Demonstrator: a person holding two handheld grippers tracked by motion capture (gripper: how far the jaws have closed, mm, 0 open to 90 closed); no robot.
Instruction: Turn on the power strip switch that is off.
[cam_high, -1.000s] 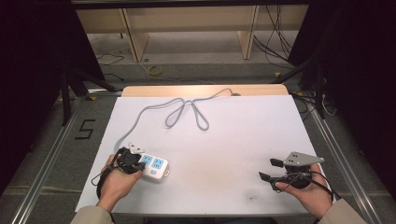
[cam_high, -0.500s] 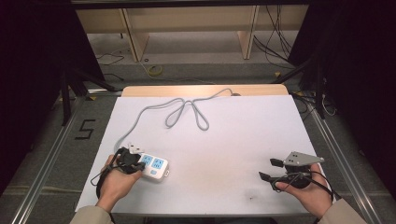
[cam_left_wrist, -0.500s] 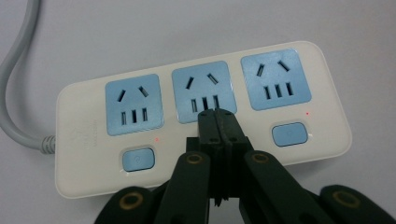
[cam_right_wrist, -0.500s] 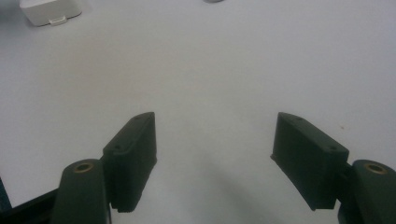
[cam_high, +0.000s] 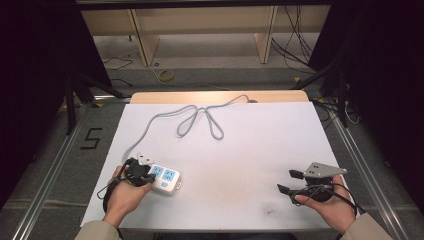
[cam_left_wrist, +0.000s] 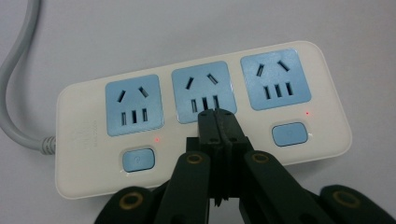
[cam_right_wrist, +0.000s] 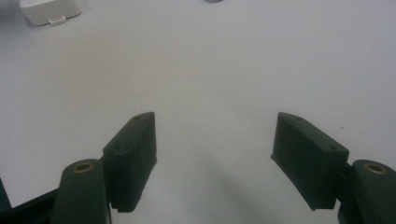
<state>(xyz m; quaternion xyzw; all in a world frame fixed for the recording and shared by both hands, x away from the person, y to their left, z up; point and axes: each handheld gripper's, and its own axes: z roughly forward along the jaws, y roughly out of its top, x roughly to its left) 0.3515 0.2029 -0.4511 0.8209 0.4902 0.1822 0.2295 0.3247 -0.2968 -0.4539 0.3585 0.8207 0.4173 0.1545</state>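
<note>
The power strip (cam_high: 163, 177) lies near the front left corner of the desk (cam_high: 250, 150), in the same place and at the same angle as one second ago; nothing on the desk has moved since then. The left gripper (cam_left_wrist: 217, 114) also stays where it was, over the strip, with its jaws clenched together and empty. Their joined tips sit at the lower edge of the middle socket (cam_left_wrist: 201, 91), above the spot where the middle switch should be (the two outer switches (cam_left_wrist: 138, 160) show, each with a small red light beside it). I judge that the person is pressing that middle switch with the closed tips, and because nothing has shifted, the press is probably being held or just finishing.

The right gripper (cam_high: 292, 181) hovers low over the bare front right part of the desk, well apart from the strip, jaws released wide with nothing between them.

The middle switch and its light are hidden behind the jaws, so I cannot tell if it is on. The grey cable (cam_high: 200, 117) runs in loops to the far edge of the desk; its plug end is not visible.
</note>
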